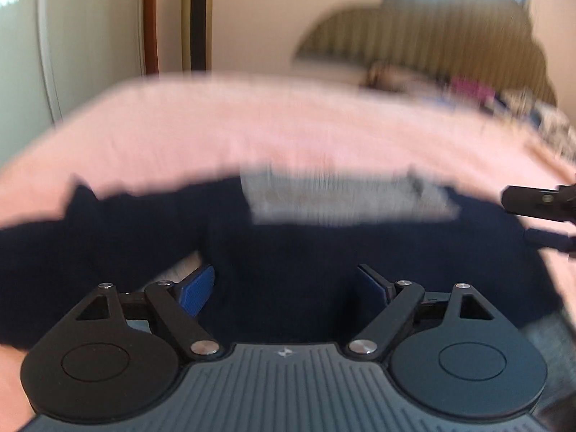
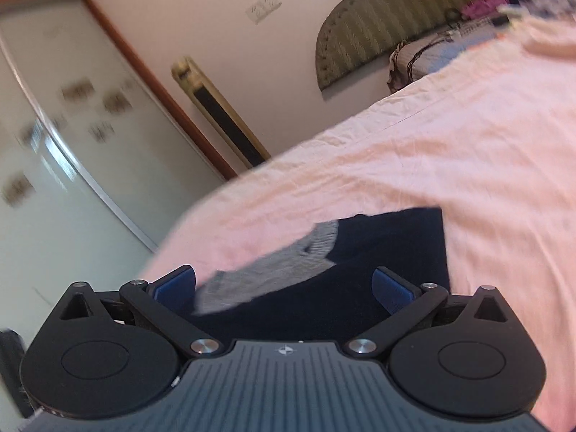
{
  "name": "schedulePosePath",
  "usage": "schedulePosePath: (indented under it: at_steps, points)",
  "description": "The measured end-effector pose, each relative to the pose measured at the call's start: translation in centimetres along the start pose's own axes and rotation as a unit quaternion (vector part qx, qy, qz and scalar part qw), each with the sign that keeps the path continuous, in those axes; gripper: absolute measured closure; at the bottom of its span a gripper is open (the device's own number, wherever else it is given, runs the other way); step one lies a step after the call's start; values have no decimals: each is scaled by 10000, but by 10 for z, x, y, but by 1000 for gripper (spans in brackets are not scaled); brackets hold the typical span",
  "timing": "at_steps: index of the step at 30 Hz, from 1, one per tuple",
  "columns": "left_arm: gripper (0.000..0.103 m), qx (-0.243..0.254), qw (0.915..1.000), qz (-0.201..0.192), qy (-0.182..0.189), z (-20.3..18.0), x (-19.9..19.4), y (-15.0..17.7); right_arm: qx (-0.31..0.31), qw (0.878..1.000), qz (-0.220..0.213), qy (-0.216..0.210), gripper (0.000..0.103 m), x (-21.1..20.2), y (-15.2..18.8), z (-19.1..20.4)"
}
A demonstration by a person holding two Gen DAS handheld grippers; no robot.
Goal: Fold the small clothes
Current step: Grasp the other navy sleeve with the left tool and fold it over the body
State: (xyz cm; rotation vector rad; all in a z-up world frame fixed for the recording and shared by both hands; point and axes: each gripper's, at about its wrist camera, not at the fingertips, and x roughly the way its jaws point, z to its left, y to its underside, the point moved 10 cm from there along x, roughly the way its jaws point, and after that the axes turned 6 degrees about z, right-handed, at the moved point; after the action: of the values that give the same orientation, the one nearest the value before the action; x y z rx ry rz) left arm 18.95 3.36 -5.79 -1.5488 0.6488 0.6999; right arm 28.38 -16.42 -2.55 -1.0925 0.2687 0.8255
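A dark navy garment [image 1: 288,252] lies spread on the pink bed sheet [image 1: 216,126], with a grey ribbed band [image 1: 342,198] along its far edge. My left gripper [image 1: 284,289] hovers low over the garment, its blue pads [image 1: 196,293] wide apart and open with only flat cloth beneath. My right gripper [image 1: 540,212] shows as black fingers at the right edge of the left wrist view. In the tilted right wrist view the same navy garment [image 2: 378,259] and grey band [image 2: 288,266] lie below my right gripper [image 2: 284,289], which is open; no pad presses on the cloth.
A striped padded headboard [image 1: 414,36] stands at the far end of the bed, with a blurred heap of clothes [image 1: 504,97] beside it. A pale wardrobe door [image 2: 54,144] and a gold-framed panel [image 2: 219,111] stand past the bed's left edge.
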Motion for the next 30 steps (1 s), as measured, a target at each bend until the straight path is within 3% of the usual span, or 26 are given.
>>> schedulePosePath:
  at_steps: [1,2,4,8,11,13,15,16,18,20,22,23,24,25,27,28,29,30]
  points:
    - [5,131,9996,-188,-158,3,3,1,-149,9992,198,311,0,15,5,-7]
    - [4,63,9999,-134,-47,7,7,4,-239,9975,381,551,0,27,12,-16]
    - [3,20,9999,-85,144,13,5,4,-633,9961,198,589,0,29,20,-21]
    - [3,50,9996,-142,230,17,-6,7,-489,9976,129,465,0,25,19,-23]
    - [3,-718,9951,-609,304,55,-39,10,-635,9964,162,534,0,25,21,-19]
    - [3,-1574,9822,-996,237,103,-69,17,-619,9967,145,503,0,23,22,-19]
    - [3,-2553,9566,-1405,52,162,-99,28,-546,9975,114,438,0,22,21,-21]
    - [2,-3084,9381,-1574,-119,196,-111,35,-504,9979,98,401,0,22,20,-21]
    - [2,-4136,8898,-1852,-529,262,-133,56,-455,9983,75,354,0,20,19,-22]
    - [3,-4972,8431,-1858,-862,313,-141,78,-423,9985,55,328,0,20,19,-22]
    - [3,-5579,8087,-1727,-709,343,-137,95,-361,9989,25,284,0,19,19,-23]
    - [3,-5732,7999,-1696,-530,350,-132,99,-323,9992,9,254,0,18,19,-23]
    - [3,-5813,7943,-1711,-432,353,-130,101,-288,9993,-5,227,0,17,18,-24]
    - [3,-5784,7946,-1795,-421,354,-131,99,-261,9994,-14,209,0,17,18,-24]
    - [3,-5609,8071,-1793,-432,351,-126,92,-248,9995,-19,203,0,17,18,-24]
    - [10,-5546,8112,-1782,-510,349,-123,89,-255,9995,-17,210,0,17,18,-24]
    - [18,-5451,8173,-1757,-627,345,-119,85,-265,9994,-15,219,0,17,18,-24]
    - [47,-5342,8256,-1669,-721,343,-115,82,-273,9994,-13,227,0,17,18,-24]
